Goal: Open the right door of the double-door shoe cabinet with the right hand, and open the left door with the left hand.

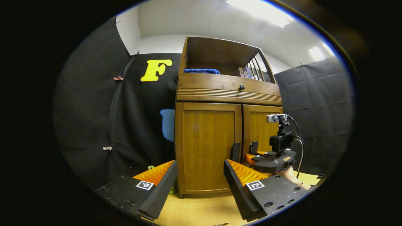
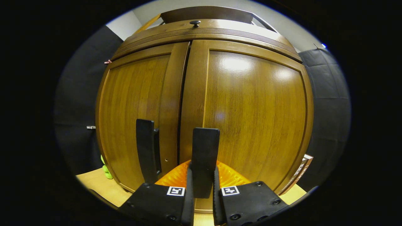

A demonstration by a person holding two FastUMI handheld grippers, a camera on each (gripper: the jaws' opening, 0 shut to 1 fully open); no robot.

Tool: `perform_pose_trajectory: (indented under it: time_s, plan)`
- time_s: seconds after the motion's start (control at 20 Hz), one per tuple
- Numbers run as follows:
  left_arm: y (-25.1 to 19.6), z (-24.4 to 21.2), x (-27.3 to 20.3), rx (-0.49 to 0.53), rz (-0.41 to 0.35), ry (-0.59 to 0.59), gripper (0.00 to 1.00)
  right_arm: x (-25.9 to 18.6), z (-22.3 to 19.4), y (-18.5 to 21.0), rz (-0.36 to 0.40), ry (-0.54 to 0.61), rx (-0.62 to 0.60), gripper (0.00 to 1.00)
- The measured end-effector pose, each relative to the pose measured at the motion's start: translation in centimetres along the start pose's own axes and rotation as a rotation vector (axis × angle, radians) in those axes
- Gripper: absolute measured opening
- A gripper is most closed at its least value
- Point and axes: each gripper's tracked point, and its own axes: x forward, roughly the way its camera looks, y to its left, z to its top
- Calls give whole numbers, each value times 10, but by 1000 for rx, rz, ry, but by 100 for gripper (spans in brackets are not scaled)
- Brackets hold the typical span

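A booth hung with black cloth walls (image 1: 94, 119) under a white ceiling, with a pale wooden floor (image 1: 201, 207), holds the brown wooden double-door shoe cabinet (image 1: 227, 91) standing upright against the back.

In the right gripper view both doors sit flush and closed, meeting at a dark centre seam. The right door (image 2: 254, 119) carries a flat black vertical handle (image 2: 204, 153) just beside the seam, and the right gripper (image 2: 201, 194) has its two fingers closed tight on the lower part of that handle, one on each side. The left door (image 2: 135, 116) has a matching black vertical handle (image 2: 145, 150), standing free just left of the seam.

In the left gripper view the left gripper (image 1: 201, 185) hangs back from the cabinet with its jaws spread wide and nothing between them, pointed at the left door (image 1: 207, 147). The right gripper (image 1: 273, 157) shows farther off at the right door (image 1: 260, 131), held by a hand (image 1: 290, 175), with a small camera on top.

Above the doors runs a drawer front with a small dark round knob (image 1: 241, 87), and over it an open shelf holds a folded blue cloth (image 1: 201, 71) and a row of books (image 1: 246, 72). A blue chair (image 1: 168, 124) stands left of the cabinet, and a small green object (image 2: 106, 169) lies on the floor by its left corner.
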Motion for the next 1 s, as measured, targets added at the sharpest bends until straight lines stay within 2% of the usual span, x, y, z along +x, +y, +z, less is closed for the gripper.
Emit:
perform_pose_trajectory:
  time_s: [0.1,0.15,0.2,0.25,0.45,0.5,0.65,0.7,0.8,0.9,0.95,1.0]
  plan:
    - [-1,2,-4,-10,9,-2,91,-11,3,0,19,-5,-5,28]
    - [-3,3,-6,-13,10,0,91,-17,4,0,24,-8,-7,23]
    - [-7,2,-8,-12,12,3,91,-24,4,-1,31,-8,-5,28]
    - [-9,2,-11,-9,14,6,88,-31,3,-2,40,-6,-2,28]
    - [-27,1,-18,24,6,17,88,-60,5,-8,86,-15,19,28]
    - [-33,0,-19,27,0,17,92,-68,6,-10,93,-18,21,28]
    - [-46,0,-24,38,-11,15,89,-89,8,-19,105,-30,24,28]
    - [-48,0,-26,44,-8,10,92,-97,9,-22,109,-32,24,27]
    - [-53,0,-30,49,-3,1,92,-110,7,-29,113,-32,27,27]
    - [-60,1,-31,43,-12,-4,88,-124,8,-37,112,-34,23,27]
    - [-63,2,-32,40,-18,-7,92,-131,8,-42,110,-37,22,27]
    - [-66,2,-31,36,-23,-11,92,-138,9,-47,108,-37,21,27]
